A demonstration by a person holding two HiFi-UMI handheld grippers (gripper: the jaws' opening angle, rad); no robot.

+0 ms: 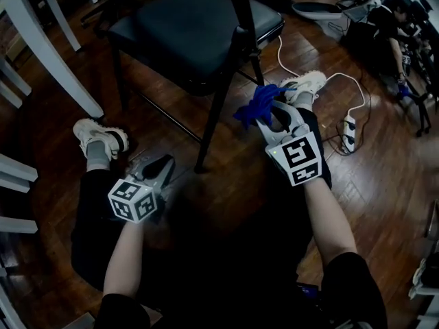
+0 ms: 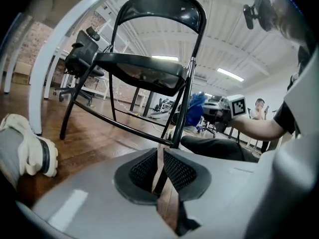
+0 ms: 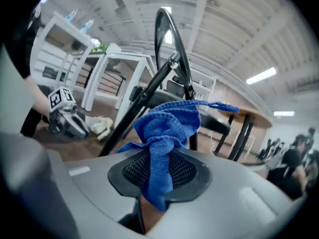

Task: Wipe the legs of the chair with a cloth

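Underfoot, dark wood floor (image 1: 226, 187) carries a black chair (image 1: 199, 33).

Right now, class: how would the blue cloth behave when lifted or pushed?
Probably floppy: the cloth bunches and droops from the right gripper. Likely light, not slippery: its knit looks coarse.

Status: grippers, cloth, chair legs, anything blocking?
Left gripper shut, empty. Right gripper shut on blue cloth, beside chair leg, contact unclear. Power strip on floor, off to the side.
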